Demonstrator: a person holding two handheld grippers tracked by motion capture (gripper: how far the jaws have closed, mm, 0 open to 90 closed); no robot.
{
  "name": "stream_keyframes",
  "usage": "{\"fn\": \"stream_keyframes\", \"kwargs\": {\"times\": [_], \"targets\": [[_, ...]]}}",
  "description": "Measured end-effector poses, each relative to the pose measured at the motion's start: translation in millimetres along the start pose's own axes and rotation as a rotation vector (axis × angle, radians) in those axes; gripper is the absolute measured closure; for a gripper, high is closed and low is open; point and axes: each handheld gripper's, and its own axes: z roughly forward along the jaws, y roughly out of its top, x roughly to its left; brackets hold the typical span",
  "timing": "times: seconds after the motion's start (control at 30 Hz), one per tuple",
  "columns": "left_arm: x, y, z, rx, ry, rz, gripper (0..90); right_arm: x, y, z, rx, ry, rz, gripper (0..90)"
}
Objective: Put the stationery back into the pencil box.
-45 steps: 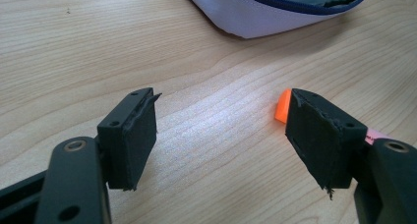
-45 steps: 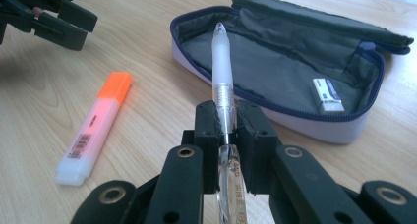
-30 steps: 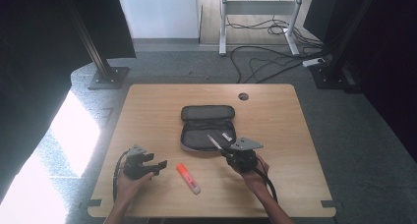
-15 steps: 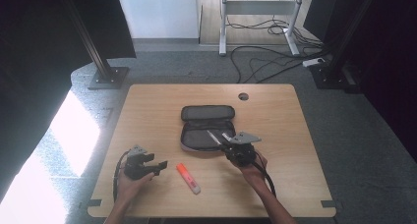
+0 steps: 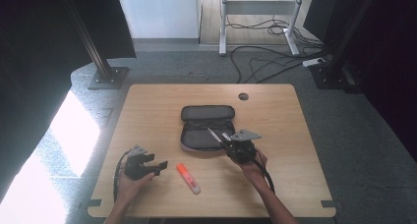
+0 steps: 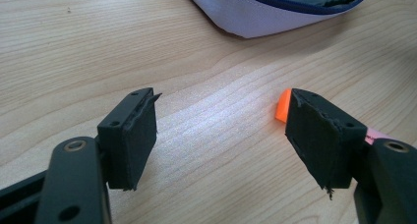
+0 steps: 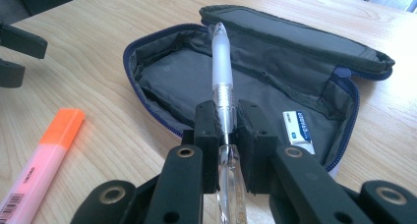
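High view: the right claw [image 5: 227, 141] holds a pen [image 5: 214, 136] over the open pencil case [image 5: 206, 128] mid-worktop [image 5: 275, 116].

Left gripper view: left claw [image 6: 221, 130] spread, empty, beside the orange highlighter [image 6: 282, 106].

Right gripper view: claw pinches the pen, tip above the case interior; an eraser [image 7: 300, 127] lies inside.

Place read as a lab or recording studio: lone wooden table [image 5: 147, 111] on grey carpet [image 5: 354, 135], black curtains [image 5: 44, 42] both sides, black stand legs on floor plates [image 5: 105, 76], loose cables [image 5: 265, 62] trailing under a metal frame [image 5: 258, 8].
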Motion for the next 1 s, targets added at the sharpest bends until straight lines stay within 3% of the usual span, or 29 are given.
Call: {"fn": "stream_keyframes", "kwargs": {"times": [1.0], "targets": [[-0.1, -0.2, 1.4, 0.010, -0.005, 0.000, 28.4, -12.3, 9.2, 22.1, 0.024, 0.001, -0.002, 78.8]]}}
